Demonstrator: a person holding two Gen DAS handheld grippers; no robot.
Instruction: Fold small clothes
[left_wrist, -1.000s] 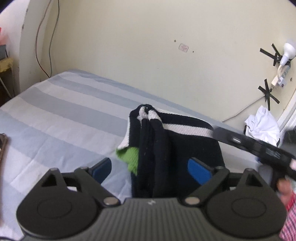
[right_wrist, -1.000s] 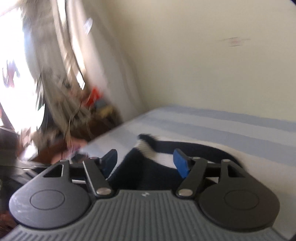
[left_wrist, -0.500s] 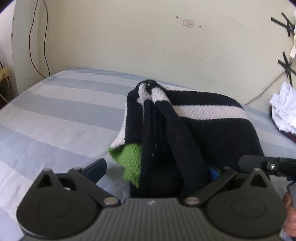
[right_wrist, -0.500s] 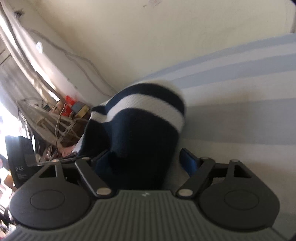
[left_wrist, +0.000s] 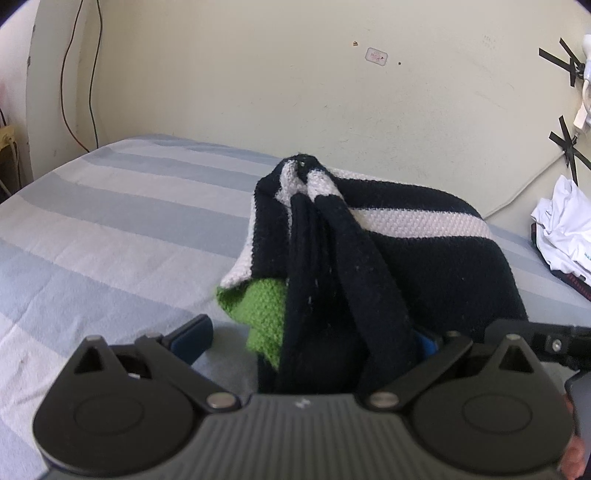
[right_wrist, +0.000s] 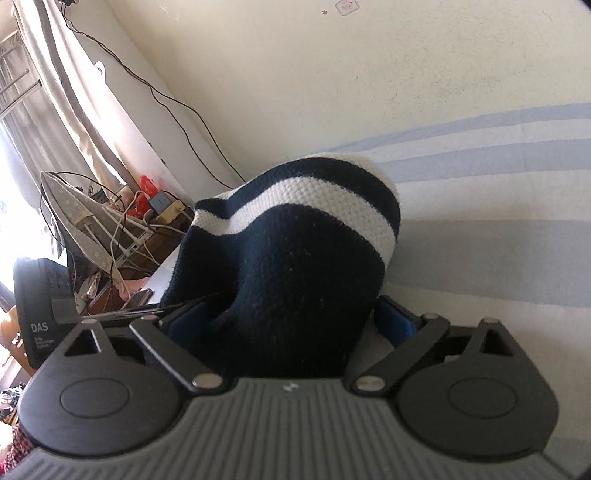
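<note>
A dark navy knitted garment (left_wrist: 388, 266) with white stripes and a bright green patch is seen lying bunched on a bed (left_wrist: 110, 221) covered in a blue-and-white striped sheet, close to the cream wall behind the bed. The left gripper (left_wrist: 310, 332) is held at the garment's near edge with its jaws spread wide; they have just been opening, and a fold of knit lies loose between them, with no pad seen to press on it. The right gripper (right_wrist: 291, 321) is held at the garment's other side, its jaws likewise spread and just opened further, with the dark knit mounded between them unpinched. The step in hand is judged to be the release of a fold just laid down. Next, fresh edges would need to be gripped, since the garment is still humped rather than flat.
</note>
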